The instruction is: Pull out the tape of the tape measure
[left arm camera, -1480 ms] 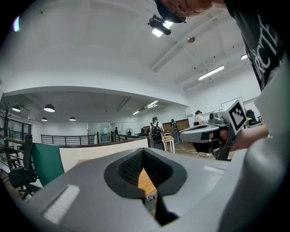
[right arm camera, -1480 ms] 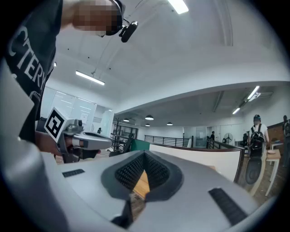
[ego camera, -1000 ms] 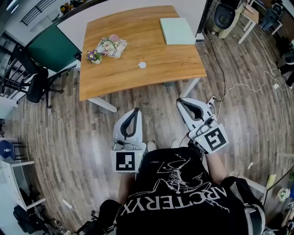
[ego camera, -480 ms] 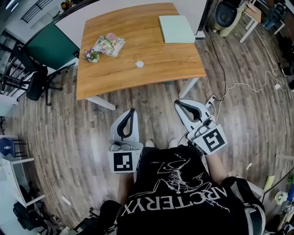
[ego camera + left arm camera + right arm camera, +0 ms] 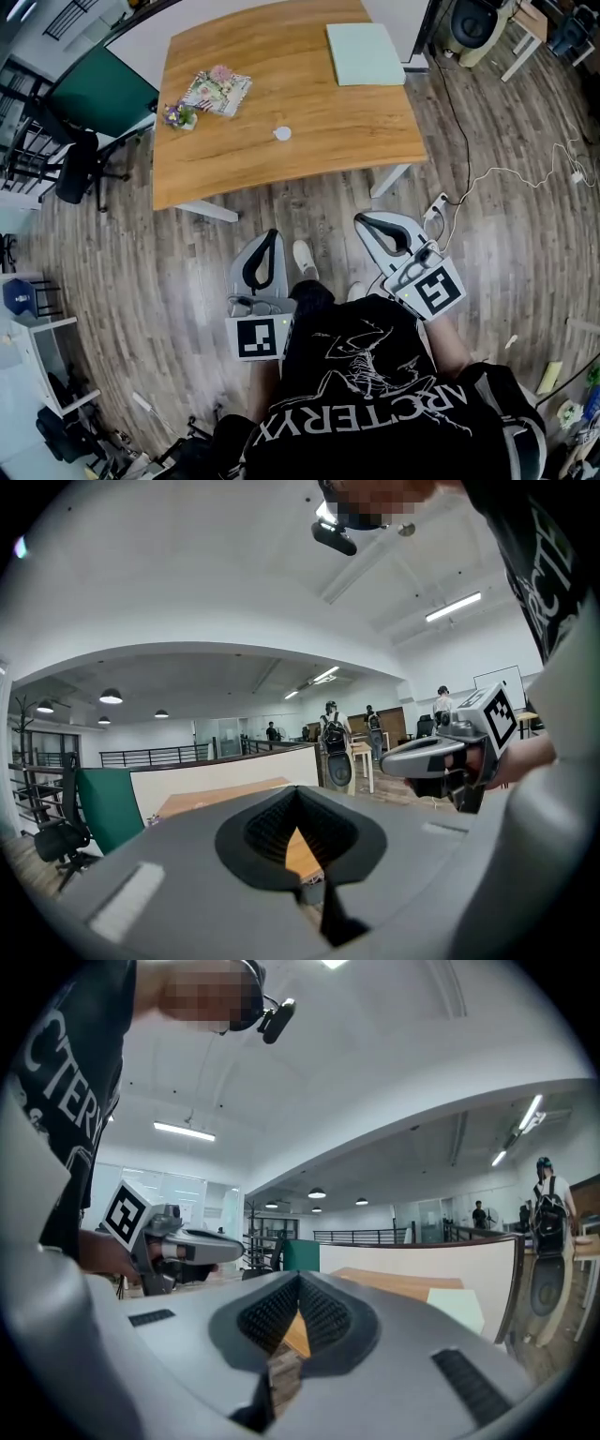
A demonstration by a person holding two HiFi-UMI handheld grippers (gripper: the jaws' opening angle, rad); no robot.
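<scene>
Wooden desk (image 5: 375,122) stands far off, with what seems the tape measure (image 5: 282,134), a white disc, untouched on it. Left gripper (image 5: 272,235) and right gripper (image 5: 362,220), jaws pressed together and empty, have dipped as a shoe (image 5: 302,258) steps forward: merely approaching.

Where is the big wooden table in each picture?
Head view: the wooden table fills the top middle.
Left gripper view: it is a thin strip low and left of centre, under the white wall.
Right gripper view: it is just right of centre, under the same wall.
Shared landmark: the dark green panel beside the table.
</scene>
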